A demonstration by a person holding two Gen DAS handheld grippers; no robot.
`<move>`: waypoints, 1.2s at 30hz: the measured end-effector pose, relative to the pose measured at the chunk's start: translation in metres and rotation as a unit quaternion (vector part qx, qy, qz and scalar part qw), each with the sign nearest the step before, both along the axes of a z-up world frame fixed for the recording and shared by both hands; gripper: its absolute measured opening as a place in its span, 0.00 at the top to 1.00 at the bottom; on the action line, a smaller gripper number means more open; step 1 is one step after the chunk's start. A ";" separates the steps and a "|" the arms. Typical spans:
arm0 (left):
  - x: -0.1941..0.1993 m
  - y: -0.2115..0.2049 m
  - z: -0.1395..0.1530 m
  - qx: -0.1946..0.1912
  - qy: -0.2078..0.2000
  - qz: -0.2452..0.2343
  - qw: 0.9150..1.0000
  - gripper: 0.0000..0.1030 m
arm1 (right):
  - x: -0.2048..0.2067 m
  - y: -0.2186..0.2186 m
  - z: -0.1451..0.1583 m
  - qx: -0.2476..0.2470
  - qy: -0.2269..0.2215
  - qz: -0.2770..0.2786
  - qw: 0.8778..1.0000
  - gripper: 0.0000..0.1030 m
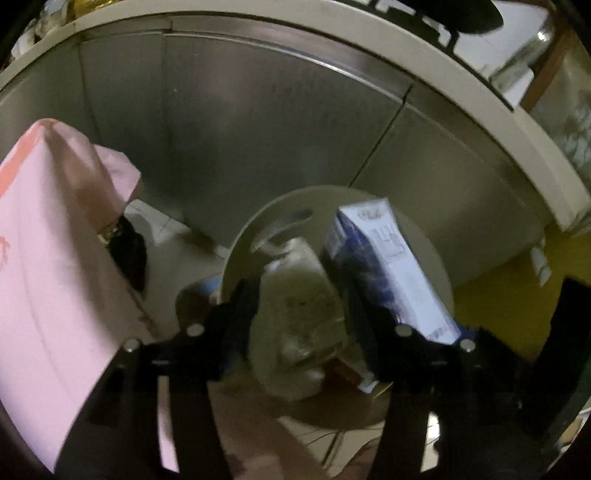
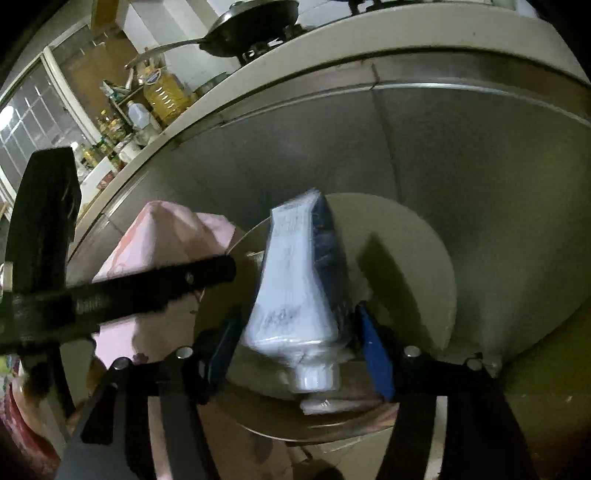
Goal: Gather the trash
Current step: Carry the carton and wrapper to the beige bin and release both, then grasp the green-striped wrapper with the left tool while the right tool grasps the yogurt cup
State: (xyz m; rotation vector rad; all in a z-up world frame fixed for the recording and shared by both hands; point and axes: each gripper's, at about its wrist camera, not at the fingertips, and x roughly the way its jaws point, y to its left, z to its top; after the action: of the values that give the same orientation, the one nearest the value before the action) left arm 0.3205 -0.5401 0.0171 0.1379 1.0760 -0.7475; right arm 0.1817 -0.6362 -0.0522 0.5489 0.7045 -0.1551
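Step in hand: both tongs are hanging over the round cream bin with a tilted lid (image 1: 280,206), dropping trash into it; this is a judgement from how things lie.
Left tongs (image 1: 299,314): standing about half wide, with a crumpled clear plastic bag (image 1: 295,317) between the fingers; the blur is making it hard to tell whether the pads are pressing it.
Right tongs (image 2: 299,339): standing fairly wide around a white and blue tube with a white screw cap (image 2: 299,295), cap pointing toward 6 o'clock; the pads are looking slightly apart from its sides, though I cannot tell for sure.
Doing it well: keeping both pieces over the bin's mouth before widening fully, and letting the bag fall clear of the rim at 12 o'clock.
Bin contents: hard to make out; only brownish shadow is showing under the trash.
Pink bag: a pink plastic bag (image 1: 55,240) is standing at 9 o'clock of the bin, contents hidden.
Worktop: the cream-edged worktop (image 2: 332,55) is carrying a dark frying pan (image 2: 255,14) at 12 o'clock.
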 end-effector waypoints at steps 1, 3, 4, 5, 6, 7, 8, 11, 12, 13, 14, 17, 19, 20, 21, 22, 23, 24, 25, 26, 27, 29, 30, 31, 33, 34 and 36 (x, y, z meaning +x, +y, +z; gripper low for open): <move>-0.003 0.007 0.003 0.002 -0.010 -0.001 1.000 0.49 | -0.003 0.003 0.000 -0.002 -0.007 -0.004 1.000 0.41; -0.009 0.026 0.012 -0.012 -0.022 0.000 1.000 0.49 | -0.010 0.005 0.003 0.000 -0.021 -0.011 1.000 0.41; -0.014 0.039 0.019 -0.023 -0.030 0.003 0.999 0.49 | -0.018 0.007 0.006 0.002 -0.035 -0.018 0.999 0.41; -0.019 0.053 0.025 -0.031 -0.037 0.007 0.999 0.49 | -0.024 0.009 0.009 -0.001 -0.041 -0.022 0.999 0.41; -0.023 0.062 0.029 -0.036 -0.042 0.009 0.998 0.49 | -0.028 0.012 0.012 -0.006 -0.045 -0.026 0.999 0.41; -0.030 0.076 0.034 -0.041 -0.049 0.011 0.998 0.49 | -0.034 0.017 0.015 -0.011 -0.048 -0.026 0.998 0.41; -0.036 0.088 0.037 -0.043 -0.056 0.013 0.997 0.49 | -0.039 0.020 0.017 -0.011 -0.052 -0.023 0.998 0.41; -0.057 0.124 0.044 -0.042 -0.078 0.017 0.996 0.49 | -0.049 0.031 0.022 -0.005 -0.061 -0.025 0.998 0.41; -0.067 0.140 0.045 -0.039 -0.088 0.020 0.995 0.49 | -0.054 0.035 0.022 -0.002 -0.063 -0.022 0.998 0.41; -0.074 0.151 0.045 -0.036 -0.093 0.023 0.995 0.49 | -0.057 0.043 0.024 0.003 -0.066 -0.018 0.998 0.41; -0.083 0.167 0.045 -0.032 -0.097 0.027 0.994 0.49 | -0.059 0.048 0.026 0.006 -0.068 -0.014 0.998 0.41; -0.103 0.204 0.045 -0.024 -0.104 0.039 0.994 0.49 | -0.057 0.071 0.033 0.022 -0.078 0.006 0.997 0.41; -0.116 0.237 0.044 -0.019 -0.105 0.055 0.993 0.49 | -0.057 0.094 0.039 0.032 -0.086 0.024 0.995 0.41; -0.122 0.256 0.044 -0.017 -0.107 0.067 0.992 0.49 | -0.053 0.105 0.042 0.033 -0.089 0.035 0.995 0.41; -0.127 0.275 0.045 -0.017 -0.109 0.077 0.991 0.49 | -0.047 0.117 0.047 0.033 -0.090 0.045 0.994 0.41; -0.133 0.290 0.045 -0.017 -0.109 0.088 0.990 0.49 | -0.044 0.127 0.049 0.033 -0.091 0.055 0.994 0.41; -0.137 0.305 0.044 -0.017 -0.110 0.098 0.989 0.49 | -0.039 0.141 0.053 0.034 -0.091 0.070 0.993 0.41; -0.140 0.318 0.044 -0.016 -0.110 0.108 0.988 0.49 | -0.035 0.155 0.056 0.034 -0.090 0.083 0.992 0.41; -0.145 0.341 0.042 -0.016 -0.109 0.121 0.986 0.49 | -0.028 0.172 0.058 0.036 -0.087 0.100 0.991 0.41; -0.148 0.358 0.041 -0.015 -0.107 0.133 0.985 0.49 | -0.024 0.183 0.060 0.037 -0.084 0.110 0.990 0.41; -0.152 0.383 0.039 -0.015 -0.103 0.152 0.983 0.49 | -0.020 0.195 0.061 0.039 -0.081 0.121 0.989 0.41; -0.156 0.417 0.037 -0.013 -0.101 0.181 0.978 0.49 | -0.012 0.223 0.063 0.039 -0.075 0.144 0.986 0.41; -0.158 0.435 0.035 -0.012 -0.102 0.197 0.975 0.49 | -0.009 0.238 0.065 0.037 -0.071 0.156 0.984 0.41; -0.158 0.458 0.034 -0.010 -0.103 0.216 0.971 0.49 | -0.003 0.256 0.066 0.033 -0.065 0.175 0.982 0.41; -0.153 0.501 0.031 -0.003 -0.106 0.254 0.962 0.49 | 0.004 0.284 0.067 0.029 -0.055 0.202 0.977 0.41; -0.149 0.517 0.031 -0.002 -0.101 0.270 0.958 0.49 | 0.005 0.295 0.067 0.026 -0.052 0.212 0.976 0.41; -0.131 0.560 0.030 -0.027 -0.072 0.309 0.948 0.49 | 0.013 0.326 0.070 0.019 -0.045 0.242 0.969 0.41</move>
State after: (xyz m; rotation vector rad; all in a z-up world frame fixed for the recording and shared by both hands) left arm 0.1895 0.0196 0.0471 -0.1866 0.8857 -0.1950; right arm 0.1950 -0.3104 0.0178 0.4032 0.7343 0.3389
